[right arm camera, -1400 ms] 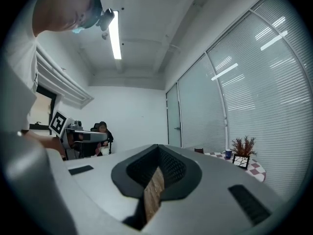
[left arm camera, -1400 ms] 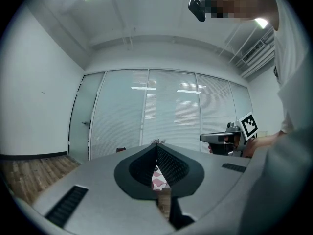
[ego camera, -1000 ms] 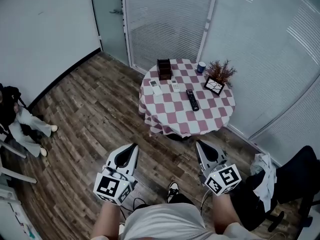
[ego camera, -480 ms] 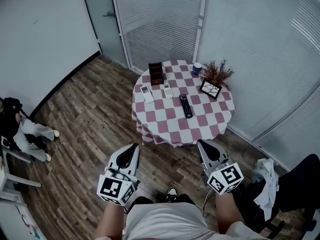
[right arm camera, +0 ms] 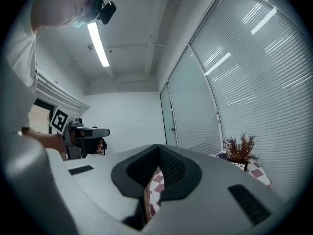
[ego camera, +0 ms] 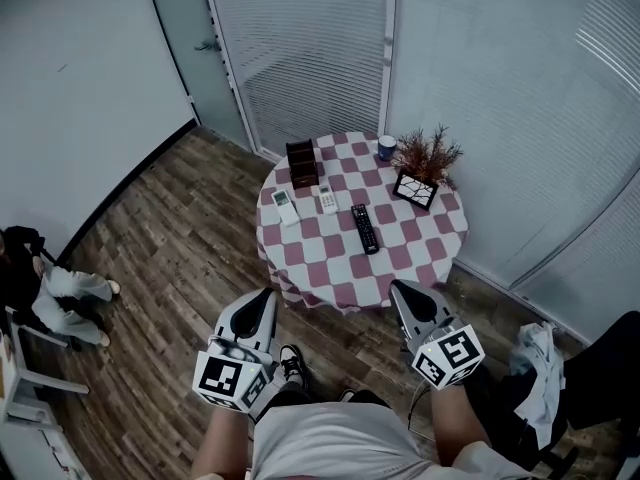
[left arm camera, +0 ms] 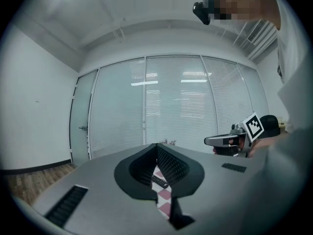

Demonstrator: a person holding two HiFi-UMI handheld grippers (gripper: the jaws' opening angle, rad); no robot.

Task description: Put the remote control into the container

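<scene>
The left hand-held gripper [ego camera: 264, 298] and the right hand-held gripper [ego camera: 399, 290] are nearest. They are grey and smooth, each has its jaws pressed together, and neither holds anything. Past them, on the wood floor [ego camera: 170, 258], stands one round tabletop [ego camera: 405, 260] under a pink-and-white checked cloth. One long black remote control [ego camera: 364, 228] lies near its middle. Two small white remotes [ego camera: 286, 206] [ego camera: 326, 199] lie beside it. Just behind those stands one dark, boxy container [ego camera: 302, 163].

No legible text, numbers or brands; black remote [ego camera: 364, 228] markings too small.
</scene>
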